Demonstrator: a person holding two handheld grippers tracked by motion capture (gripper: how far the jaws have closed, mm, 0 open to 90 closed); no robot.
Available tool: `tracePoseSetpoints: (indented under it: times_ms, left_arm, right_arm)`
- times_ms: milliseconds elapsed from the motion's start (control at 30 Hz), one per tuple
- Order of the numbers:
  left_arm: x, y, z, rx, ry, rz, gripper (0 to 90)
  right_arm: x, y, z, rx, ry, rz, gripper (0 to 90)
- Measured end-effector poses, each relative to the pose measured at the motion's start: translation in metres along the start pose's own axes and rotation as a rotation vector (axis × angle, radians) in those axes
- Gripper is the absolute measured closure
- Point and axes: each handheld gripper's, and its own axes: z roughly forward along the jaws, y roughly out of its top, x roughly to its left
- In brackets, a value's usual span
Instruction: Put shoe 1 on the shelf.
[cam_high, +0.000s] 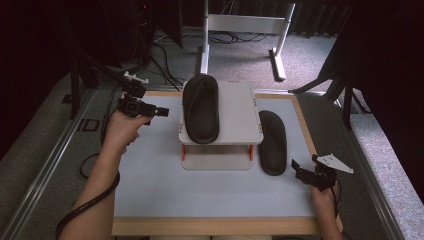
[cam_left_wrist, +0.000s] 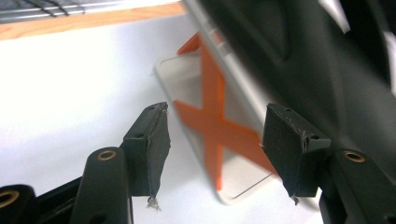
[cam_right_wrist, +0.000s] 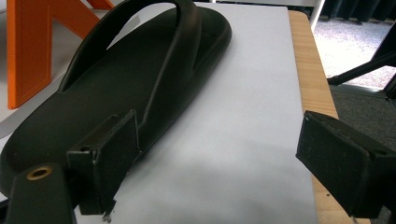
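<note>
Black rubber catches the eye first: two flip-flops, both placed around a small white stand (cam_high: 235, 107) with orange legs that sits in the middle of the pale mat. One flip-flop (cam_high: 201, 107) lies on top of the stand, along its left half, with its far end reaching past the stand's back edge. The other flip-flop (cam_high: 272, 142) lies flat on the mat just to the right of the stand, running the same way, close to its side but not on it.

To the left of the stand, level with its top, the person's left hand holds the left gripper (cam_high: 162, 112) with its jaws pointing at the stand's side. In its own view the left gripper (cam_left_wrist: 215, 149) has its jaws standing apart, released, with nothing between the pads; past them are the stand's orange cross brace (cam_left_wrist: 212, 121) and the dark sole above it.

To the right of the stand and nearer the person, beyond the heel of the flip-flop on the mat, the right gripper (cam_high: 298, 169) rests low. Its view shows the right gripper (cam_right_wrist: 215, 158) with jaws spread wide and empty, the left pad close beside that flip-flop's heel (cam_right_wrist: 116, 88), the right pad over the mat's wooden edge (cam_right_wrist: 310, 60).
</note>
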Motion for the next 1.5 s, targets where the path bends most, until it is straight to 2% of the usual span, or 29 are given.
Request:
tracePoseSetpoints:
  times_ms: [200, 333, 433, 567, 700, 733, 833, 933, 967, 1033, 1133, 1167, 1233, 1300, 1333, 1400, 1433, 1500]
  left_arm:
    - [0.019, -0.024, 0.004, 0.008, 0.006, -0.031, 37.2]
    - [0.029, -0.040, 0.009, 0.012, 0.020, -0.026, 36.3]
    - [0.033, -0.051, 0.012, 0.019, 0.032, -0.013, 32.7]
    - [0.039, -0.066, 0.018, 0.027, 0.033, -0.021, 27.5]
    - [0.046, -0.083, 0.023, 0.009, 0.037, -0.015, 22.8]
    - [0.047, -0.087, 0.024, 0.007, 0.040, -0.014, 19.0]
    - [0.050, -0.099, 0.028, -0.004, 0.056, 0.004, 15.5]
    - [0.052, -0.108, 0.031, -0.028, 0.069, 0.004, 13.9]
    - [0.055, -0.115, 0.033, -0.039, 0.099, 0.003, 13.9]
    - [0.058, -0.122, 0.035, -0.045, 0.127, 0.001, 8.7]
    - [0.062, -0.134, 0.037, -0.087, 0.139, -0.006, 2.3]
    - [0.062, -0.138, 0.038, -0.106, 0.143, -0.006, 1.2]
    - [0.062, -0.147, 0.039, -0.160, 0.158, 0.027, 1.2]
    - [0.062, -0.153, 0.040, -0.187, 0.211, 0.043, 1.2]
    - [0.062, -0.157, 0.040, -0.218, 0.220, 0.049, 1.2]
    - [0.062, -0.163, 0.040, -0.243, 0.263, 0.056, 1.2]
    - [0.062, -0.167, 0.040, -0.269, 0.261, 0.057, 1.3]
    - [0.064, -0.172, 0.040, -0.296, 0.285, 0.039, 1.3]
  right_arm:
    - [0.000, 0.000, 0.000, 0.001, -0.002, -0.001, 12.4]
    - [0.000, 0.000, 0.000, 0.002, -0.002, -0.003, 12.4]
    - [0.000, 0.000, 0.000, 0.000, -0.002, -0.003, 12.3]
    - [0.000, 0.000, 0.000, -0.002, -0.002, -0.003, 12.3]
    - [0.000, 0.000, 0.000, -0.005, -0.004, -0.005, 12.4]
    - [0.000, 0.000, 0.000, -0.005, -0.003, -0.005, 12.3]
    - [0.001, 0.000, 0.000, -0.005, -0.002, -0.006, 12.4]
    - [0.001, 0.000, 0.000, -0.004, -0.004, -0.007, 12.3]
    - [0.001, 0.000, 0.000, -0.005, -0.003, -0.007, 12.4]
    - [0.001, 0.000, 0.000, -0.005, -0.002, -0.006, 12.3]
    - [0.001, 0.000, -0.001, -0.006, -0.003, -0.006, 12.3]
    - [0.001, 0.000, -0.001, -0.007, -0.002, -0.006, 12.4]
    - [0.001, 0.000, -0.001, -0.007, -0.001, -0.006, 12.3]
    - [0.001, 0.000, -0.001, -0.008, -0.001, -0.006, 12.3]
    - [0.001, 0.000, -0.001, -0.008, -0.001, -0.006, 12.3]
    - [0.001, 0.000, -0.001, -0.007, -0.004, -0.010, 12.3]
    - [0.002, 0.000, -0.001, -0.005, -0.012, -0.014, 12.3]
    - [0.003, 0.000, -0.001, -0.008, -0.011, -0.032, 12.3]
